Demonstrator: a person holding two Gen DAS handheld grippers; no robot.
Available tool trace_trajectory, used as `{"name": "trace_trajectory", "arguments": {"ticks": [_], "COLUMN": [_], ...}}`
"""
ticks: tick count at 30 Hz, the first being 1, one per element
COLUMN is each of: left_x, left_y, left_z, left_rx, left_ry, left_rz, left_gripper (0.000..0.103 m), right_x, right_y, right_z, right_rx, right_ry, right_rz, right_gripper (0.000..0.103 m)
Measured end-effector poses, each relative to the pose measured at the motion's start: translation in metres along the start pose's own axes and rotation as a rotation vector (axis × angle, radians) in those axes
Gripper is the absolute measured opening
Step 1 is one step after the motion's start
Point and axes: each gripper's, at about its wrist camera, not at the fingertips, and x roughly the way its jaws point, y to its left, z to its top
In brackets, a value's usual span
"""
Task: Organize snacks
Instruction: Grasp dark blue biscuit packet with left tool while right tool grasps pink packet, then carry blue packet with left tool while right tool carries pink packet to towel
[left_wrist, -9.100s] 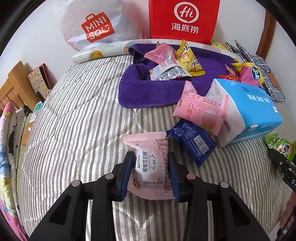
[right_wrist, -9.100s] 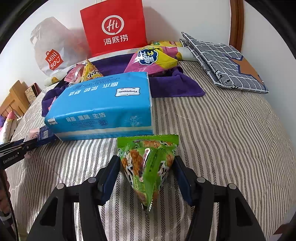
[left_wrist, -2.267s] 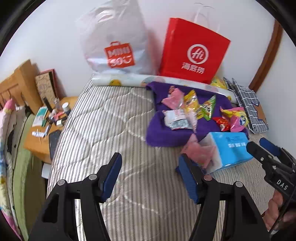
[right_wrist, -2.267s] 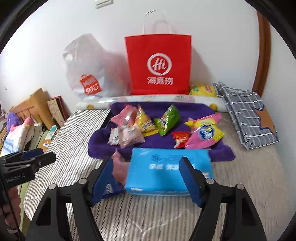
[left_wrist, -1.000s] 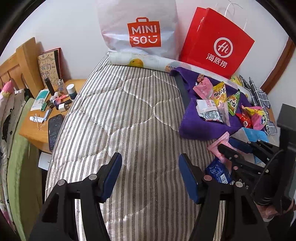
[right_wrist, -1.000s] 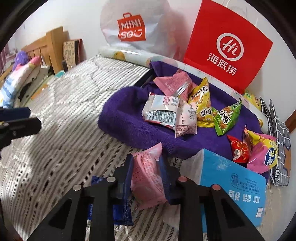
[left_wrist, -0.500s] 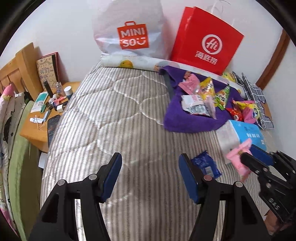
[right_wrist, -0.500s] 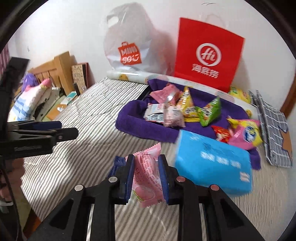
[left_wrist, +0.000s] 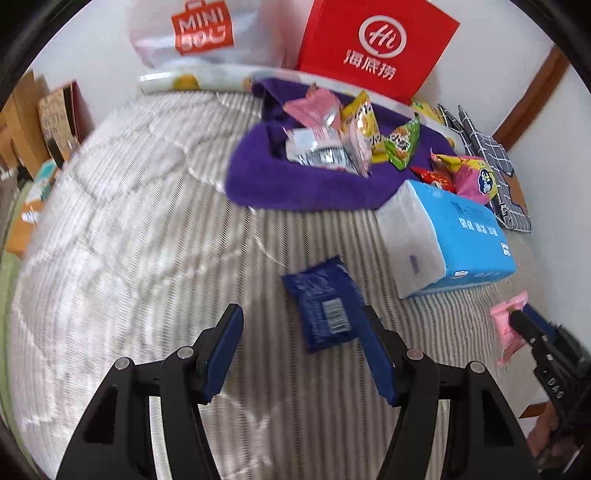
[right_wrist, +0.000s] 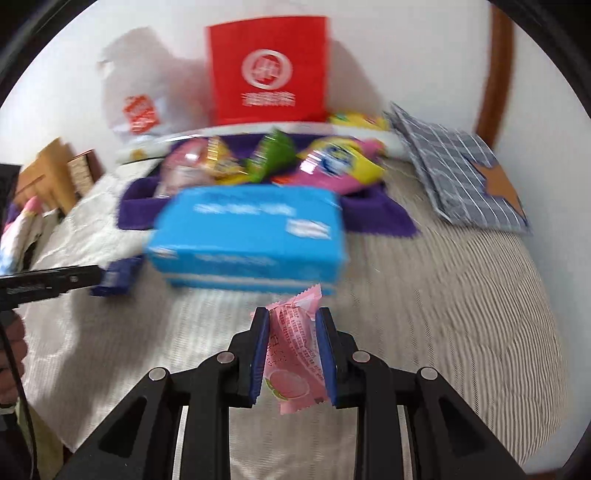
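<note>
My right gripper (right_wrist: 293, 325) is shut on a pink peach snack packet (right_wrist: 295, 360), held above the striped bed in front of the blue tissue pack (right_wrist: 247, 229). The same pink packet (left_wrist: 508, 332) shows at the right edge of the left wrist view. My left gripper (left_wrist: 303, 332) is open over the bed, with a dark blue snack packet (left_wrist: 325, 304) lying flat just ahead, near its right finger. Several snack packets (left_wrist: 343, 136) lie on the purple towel (left_wrist: 295, 184) further back.
A red paper bag (left_wrist: 373, 48) and a white plastic shopping bag (left_wrist: 203, 33) lean on the wall behind the towel. A grey checked cloth (right_wrist: 458, 177) lies at the right. Wooden furniture with small items stands left of the bed (left_wrist: 33, 125).
My left gripper has swung toward the dark blue packet, which now lies close ahead. My right gripper has carried the pink packet to the right, in front of the tissue pack.
</note>
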Motion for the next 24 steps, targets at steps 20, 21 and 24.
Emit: {"name": "trace_trajectory", "arguments": {"ticks": [20,21,24], "left_x": [0.032,0.031,0.03], "left_y": [-0.039,-0.037,-0.036], "left_z": [0.009,0.009,0.005], "left_rx": [0.062,0.065,0.074], "left_ry": [-0.061,-0.066,-0.085], "left_rz": [0.151,0.145,0.139], "left_gripper": [0.044,0.042,0.042], "right_x": [0.008,0.008,0.011], "right_y": [-0.048,-0.048,-0.047], "right_z": [-0.02,-0.021,-0.022], "right_rx": [0.081,0.076,0.082], "right_ry": [-0.006,-0.008,0.004], "right_rz": [0.063,0.064,0.079], "right_gripper": [0.056,0.057,0.06]}}
